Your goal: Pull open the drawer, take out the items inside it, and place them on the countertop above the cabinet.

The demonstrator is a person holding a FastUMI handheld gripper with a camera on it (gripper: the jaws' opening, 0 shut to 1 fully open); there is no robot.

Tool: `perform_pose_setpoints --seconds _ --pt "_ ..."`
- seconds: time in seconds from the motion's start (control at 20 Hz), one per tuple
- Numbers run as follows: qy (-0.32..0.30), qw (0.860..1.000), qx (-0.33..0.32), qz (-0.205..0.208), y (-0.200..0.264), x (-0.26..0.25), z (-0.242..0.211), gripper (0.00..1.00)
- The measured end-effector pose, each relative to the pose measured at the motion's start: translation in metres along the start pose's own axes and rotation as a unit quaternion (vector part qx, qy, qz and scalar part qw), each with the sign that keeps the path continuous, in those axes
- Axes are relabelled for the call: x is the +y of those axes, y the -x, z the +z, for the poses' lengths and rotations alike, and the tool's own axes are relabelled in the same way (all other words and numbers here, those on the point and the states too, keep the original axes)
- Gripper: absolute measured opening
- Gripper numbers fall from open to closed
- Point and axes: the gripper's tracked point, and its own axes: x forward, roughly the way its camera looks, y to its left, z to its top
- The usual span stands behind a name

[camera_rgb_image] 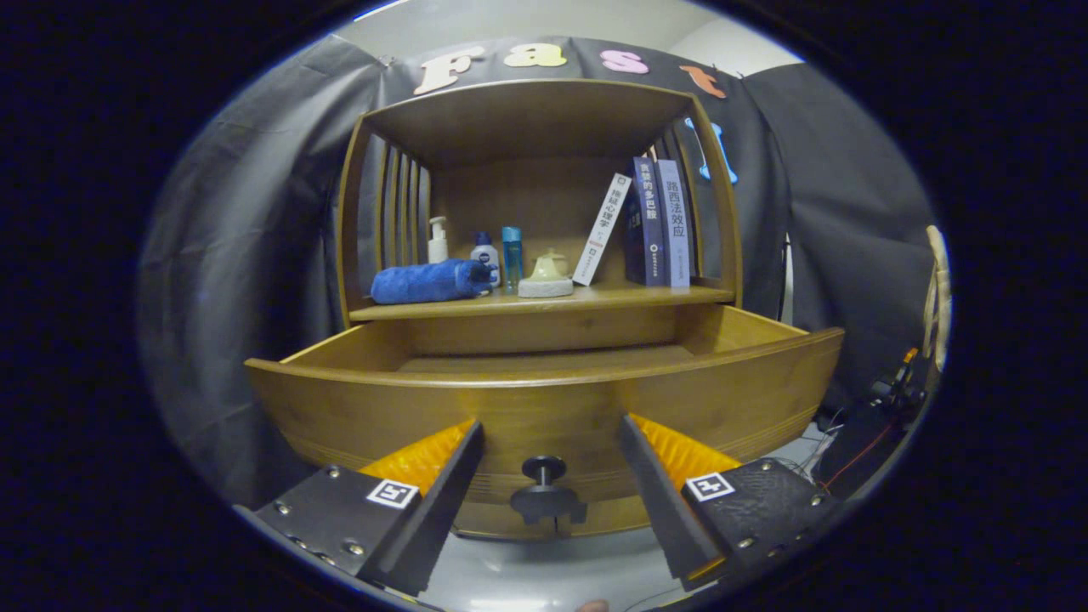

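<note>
Looking along the tongs (551, 463), I am seeing them spread wide apart and holding nothing, with the knob (544, 489) sitting in the gap between the fingers and touched by neither. The drawer (544, 399) is standing pulled out from under the shelf, its curved front just ahead of the fingertips, so I am judging the pull as done or nearly so. I am not making out any item inside from here; the front wall is hiding most of the floor, and only a strip of bare wood at the back is showing. To do this step well, I am thinking I should be lifting the tongs clear of the knob, rising above the front rim and tilting down so the inside comes into sight before I reach in. I should be keeping the fingers open on the way in and minding the rim, since a knock there could be pushing the drawer back. The bench (646, 295) above is already crowded: a blue towel (429, 281), bottles (497, 255), a small pot (546, 276) and books (659, 223). The bare wood between pot and books, by the front edge, is looking like the best landing spot.
</note>
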Motion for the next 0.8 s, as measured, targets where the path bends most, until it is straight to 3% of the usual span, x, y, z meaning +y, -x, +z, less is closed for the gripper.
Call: perform_pose_setpoints --seconds 0.8 --pt "0.009 1.000 0.015 0.000 -0.083 0.007 0.020 0.99"
